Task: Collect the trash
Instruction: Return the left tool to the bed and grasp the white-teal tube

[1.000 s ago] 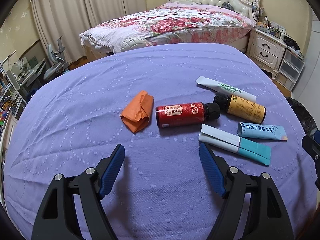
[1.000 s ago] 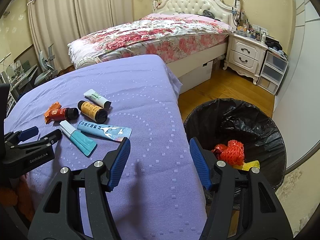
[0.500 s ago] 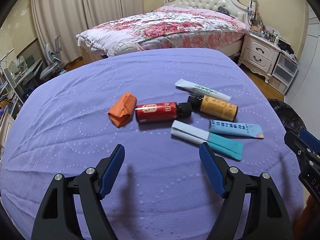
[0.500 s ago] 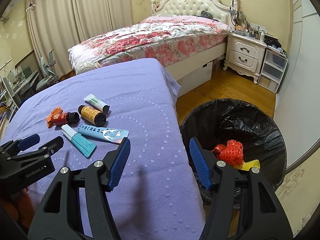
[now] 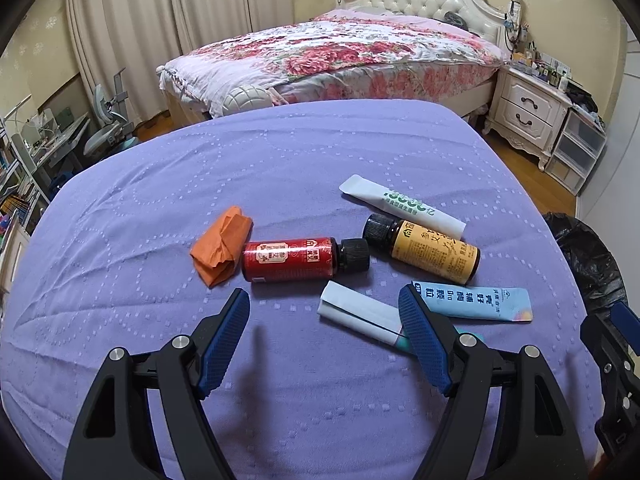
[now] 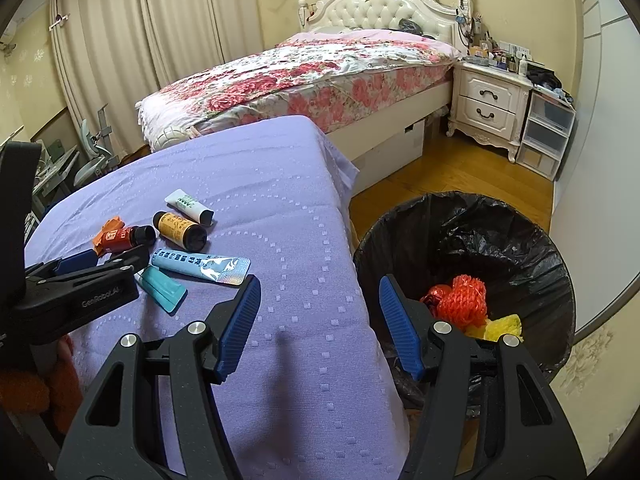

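- Left wrist view: my left gripper hangs released over the purple quilted cover, its ribbed blue pads spread wide with nothing between them.
- Just ahead of its left finger lies a red bottle on its side, shiny, round, with a ribbed black cap; its label bears Chinese characters I cannot read.
- A crumpled orange paper touches the base of that bottle, ahead and to the left.
- Ahead and to the right lies a yellow bottle, also black-capped, with dark Chinese script on the label.
- Beyond it rests a flat white tube printed with green figures; I cannot tell them for sure.
- Beside my right finger sits a light blue sachet with dark blue Chinese lettering, and a white and teal tube runs behind that finger.
- Right wrist view: my right gripper is likewise released, jaws apart, over the edge of the cover.
- Ahead and right of it stands the round trash bin, lined with a glossy, crinkled black bag, holding an orange-red mesh net and something yellow.
- The trash cluster lies ahead to the left, and the black left gripper reaches into it, marked "GenRobot.AI".
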`<state>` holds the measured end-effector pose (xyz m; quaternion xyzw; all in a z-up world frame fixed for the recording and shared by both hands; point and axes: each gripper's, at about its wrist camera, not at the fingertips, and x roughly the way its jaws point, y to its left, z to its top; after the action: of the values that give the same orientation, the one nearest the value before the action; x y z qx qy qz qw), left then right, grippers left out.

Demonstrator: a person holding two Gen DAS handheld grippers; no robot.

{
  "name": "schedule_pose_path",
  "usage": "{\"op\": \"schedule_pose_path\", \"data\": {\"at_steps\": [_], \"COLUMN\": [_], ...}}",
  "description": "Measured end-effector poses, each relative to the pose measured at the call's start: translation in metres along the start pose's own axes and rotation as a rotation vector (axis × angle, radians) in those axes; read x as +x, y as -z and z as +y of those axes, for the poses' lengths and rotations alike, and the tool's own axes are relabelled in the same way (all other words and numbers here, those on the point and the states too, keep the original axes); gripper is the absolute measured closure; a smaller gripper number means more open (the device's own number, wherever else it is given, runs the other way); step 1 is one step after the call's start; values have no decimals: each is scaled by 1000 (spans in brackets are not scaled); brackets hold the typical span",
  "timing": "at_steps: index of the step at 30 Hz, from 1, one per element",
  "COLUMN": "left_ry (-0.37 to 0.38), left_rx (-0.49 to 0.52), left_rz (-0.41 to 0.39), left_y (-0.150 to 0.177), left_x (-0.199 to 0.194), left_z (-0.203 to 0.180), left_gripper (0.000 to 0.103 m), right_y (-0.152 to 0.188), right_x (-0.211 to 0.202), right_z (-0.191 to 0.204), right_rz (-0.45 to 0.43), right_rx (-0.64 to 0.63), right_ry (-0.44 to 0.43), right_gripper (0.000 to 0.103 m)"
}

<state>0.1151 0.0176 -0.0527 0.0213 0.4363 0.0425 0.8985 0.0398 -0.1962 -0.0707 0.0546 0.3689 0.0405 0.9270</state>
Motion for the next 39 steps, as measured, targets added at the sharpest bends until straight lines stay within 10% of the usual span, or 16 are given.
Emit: {"op": "schedule_pose_path", "data": {"at_steps": [39], "left_ry": [67], "left_rx": [19], "left_rz": [42], "left_y": [48], "left_x": [-23], "left_z": [29], "left_gripper": [26], "right_y": [6], "right_x": [-2], "right_z": [3], "right_rz": [3], "right_rx": [-21], "right_ry": [3], "right_gripper": [43]}}
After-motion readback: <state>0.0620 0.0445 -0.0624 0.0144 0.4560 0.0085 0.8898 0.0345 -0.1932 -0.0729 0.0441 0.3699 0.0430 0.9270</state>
